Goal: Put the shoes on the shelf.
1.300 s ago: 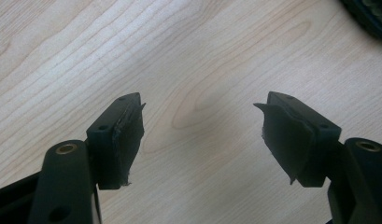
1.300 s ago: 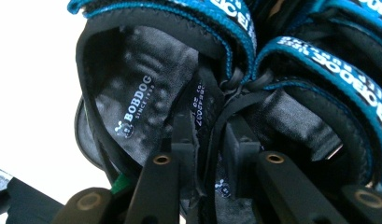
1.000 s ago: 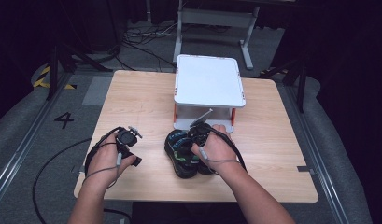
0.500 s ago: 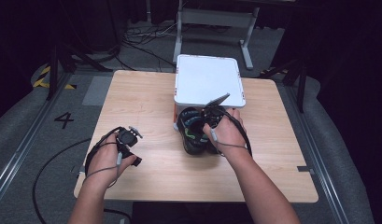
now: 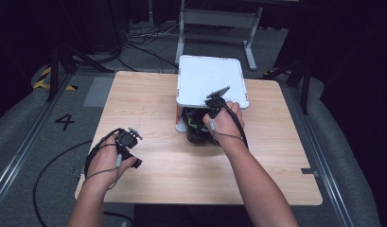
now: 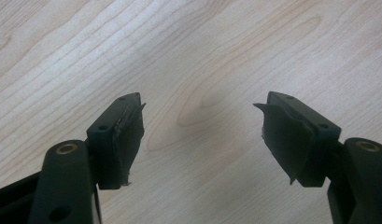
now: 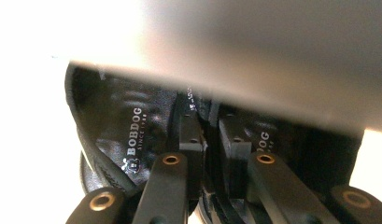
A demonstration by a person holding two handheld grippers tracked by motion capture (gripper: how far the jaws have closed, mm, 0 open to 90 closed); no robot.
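1. At a wooden table (image 5: 148, 99), the right gripper (image 5: 211, 119) holds a pair of black shoes (image 5: 197, 128) at the near edge of a white shelf (image 5: 207, 80), its jaws clamped together on the inner walls of both shoes.

2. In the right gripper view, the two black fingers (image 7: 191, 140) pinch the touching collars of the shoes (image 7: 132, 135), with one shoe opening on either side of them; a "BOBDOG" print shows on the insole just left of the fingers.

3. The underside of the white shelf (image 7: 254, 56) runs blurred right above the fingertips, and the shoes' far ends sit beneath it.

4. From the high view, the shoes lie directly under and ahead of the right hand (image 5: 224, 125), partly tucked below the shelf top.

5. The left gripper (image 5: 126, 142) rests near the table's front left, well apart from the shoes.

6. Its fingers (image 6: 125, 135) stand wide apart with nothing between them, only bare wood grain (image 6: 202, 70) beyond the tips.
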